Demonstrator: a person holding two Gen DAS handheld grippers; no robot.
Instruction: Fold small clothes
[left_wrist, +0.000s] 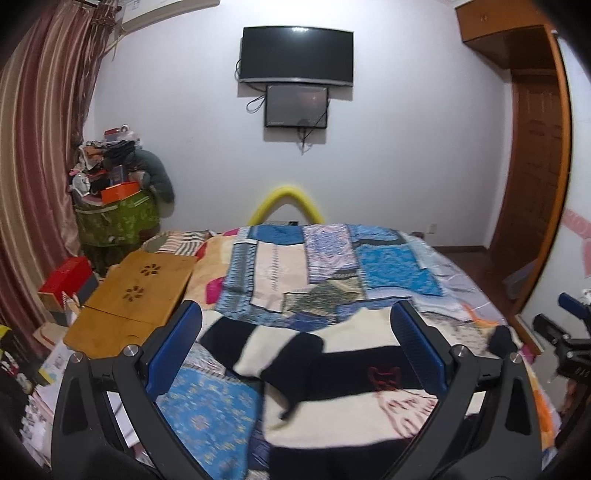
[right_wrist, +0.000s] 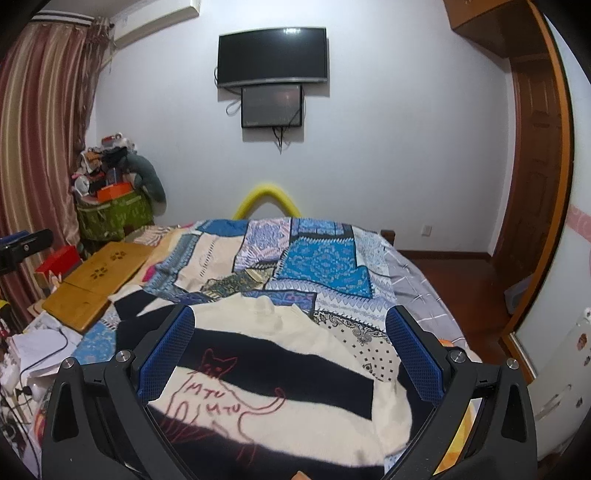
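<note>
a cream and black striped sweater is spread on the quilt at the near end of the bed, with a red cat outline and the letters "mtu mtu" drawn on its front. in the left wrist view one sleeve is seen laid across the body of the garment, and the picture is blurred there. the left gripper is held over the sweater with its blue pads wide apart, nothing between them. the right gripper is likewise spread above the sweater, gripping nothing. a wooden board is seen at the left edge of the bed. two dark screens are mounted on the far wall, and a striped curtain hangs at the left.
</note>
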